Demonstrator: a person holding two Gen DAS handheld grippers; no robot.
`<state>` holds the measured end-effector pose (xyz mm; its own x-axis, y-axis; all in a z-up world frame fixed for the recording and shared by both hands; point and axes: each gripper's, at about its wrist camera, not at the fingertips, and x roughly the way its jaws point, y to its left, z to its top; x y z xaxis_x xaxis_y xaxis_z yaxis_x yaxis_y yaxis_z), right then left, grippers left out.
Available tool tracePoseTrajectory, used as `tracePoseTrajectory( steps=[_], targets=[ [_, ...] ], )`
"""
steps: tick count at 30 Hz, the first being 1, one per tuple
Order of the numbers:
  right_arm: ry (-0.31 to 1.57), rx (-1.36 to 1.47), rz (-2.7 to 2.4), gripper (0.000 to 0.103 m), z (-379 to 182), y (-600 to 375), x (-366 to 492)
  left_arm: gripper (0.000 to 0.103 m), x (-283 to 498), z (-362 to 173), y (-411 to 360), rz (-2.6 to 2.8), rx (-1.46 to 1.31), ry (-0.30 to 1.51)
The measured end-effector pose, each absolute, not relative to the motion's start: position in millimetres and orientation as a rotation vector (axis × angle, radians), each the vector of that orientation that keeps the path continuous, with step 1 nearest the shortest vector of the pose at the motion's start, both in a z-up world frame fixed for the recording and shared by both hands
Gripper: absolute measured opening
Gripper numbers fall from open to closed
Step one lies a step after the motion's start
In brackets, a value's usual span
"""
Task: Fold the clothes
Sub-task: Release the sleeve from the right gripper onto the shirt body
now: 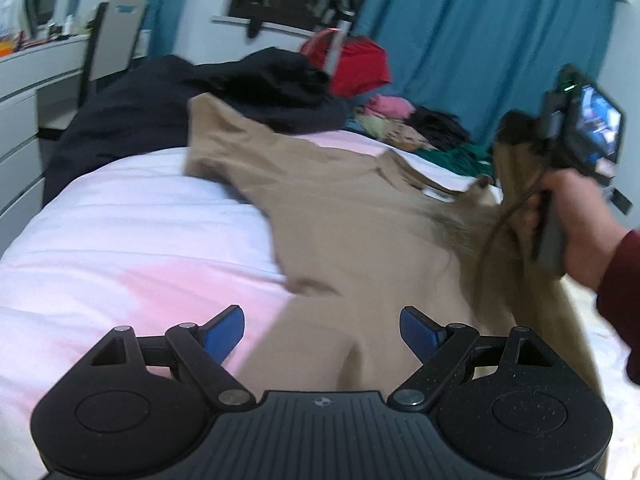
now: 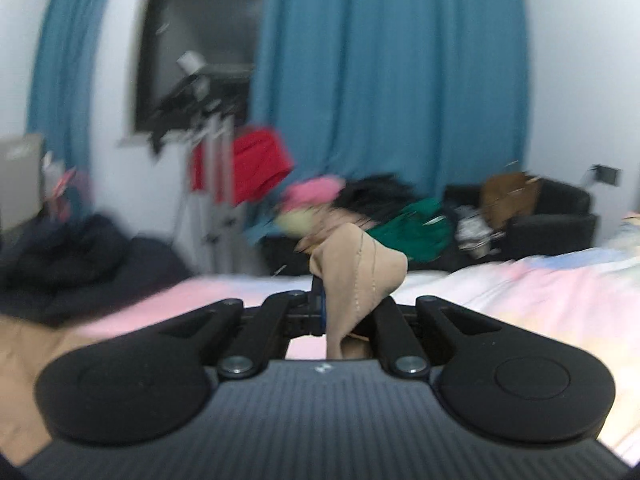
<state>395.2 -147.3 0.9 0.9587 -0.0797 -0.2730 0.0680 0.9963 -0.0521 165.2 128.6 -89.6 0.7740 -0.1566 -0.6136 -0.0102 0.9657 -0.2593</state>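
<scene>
Tan garment (image 1: 352, 216): a beige top spread across the middle of the left wrist view, collar and label toward centre right, one sleeve reaching to the upper left of centre; hem end runs under the lower edge. Mostly flat on the bed, its right side lifted off it.
Bed cover (image 1: 132, 240): pale pink and white, fills the left and lower left; serves as the folding surface.
Right gripper (image 2: 344, 304): jaws drawn together on a bunch of the tan cloth, which stands up between them at centre of the right wrist view. In the left wrist view the same tool sits at the right edge, cloth hanging from it, streaked with blur.
Reason for hold (judgement): pinching one side lets that part be raised and carried over the flat part, or the piece be pulled straight; which of the two cannot be told.
Hand (image 1: 576, 224): wraps the right gripper's handle, dark red sleeve at the right edge.
Left gripper (image 1: 322, 330): jaws spread wide, nothing between them; hovers over the near end of the garment at lower centre, placed well to pin or take that end.
Other clothes (image 1: 404, 120): mixed heap, pink, black, green, upper right of centre.
Dark bedding (image 1: 140, 120): bundled at upper left.
Red item (image 1: 356, 64): by a stand, top centre.
</scene>
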Motion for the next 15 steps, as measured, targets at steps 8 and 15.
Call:
tracePoseTrajectory(
  steps=[8,15],
  targets=[
    [0.48,0.033,0.065,0.052,-56,-119,437,0.087,185,-111,133,-0.079,-0.243,0.709],
    [0.462,0.054,0.158,0.092,-26,-129,395,0.087,192,-119,122,-0.079,-0.195,0.719]
  ],
)
